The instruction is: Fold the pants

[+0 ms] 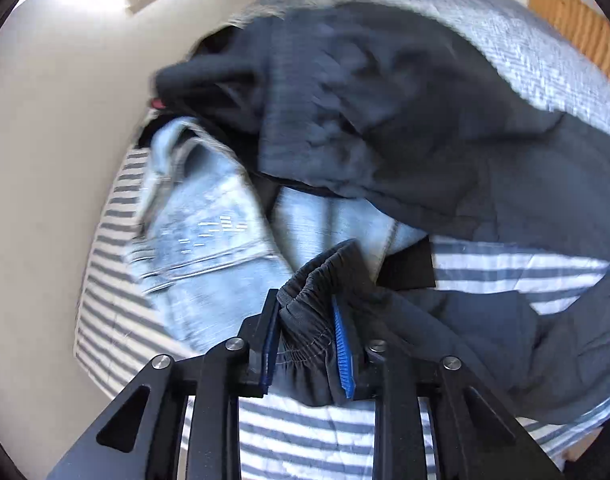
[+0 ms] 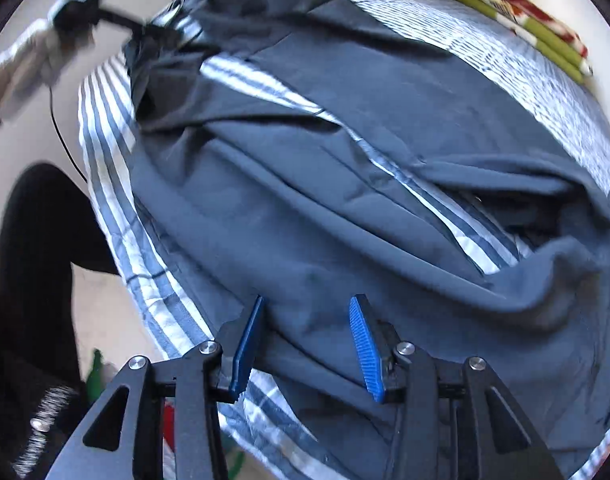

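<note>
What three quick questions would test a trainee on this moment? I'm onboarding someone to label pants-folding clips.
1. True or false: the left gripper is shut on the elastic waistband of the dark pants.
2. Does the right gripper pinch any cloth?
3. Which garment lies beside the dark pants in the left wrist view: (a) light blue jeans, (b) red towel, (c) white shirt?

Key:
1. True; the gathered waistband sits pinched between the blue pads.
2. No; its jaws stand apart above the dark fabric.
3. (a), on the striped bedsheet.
</note>
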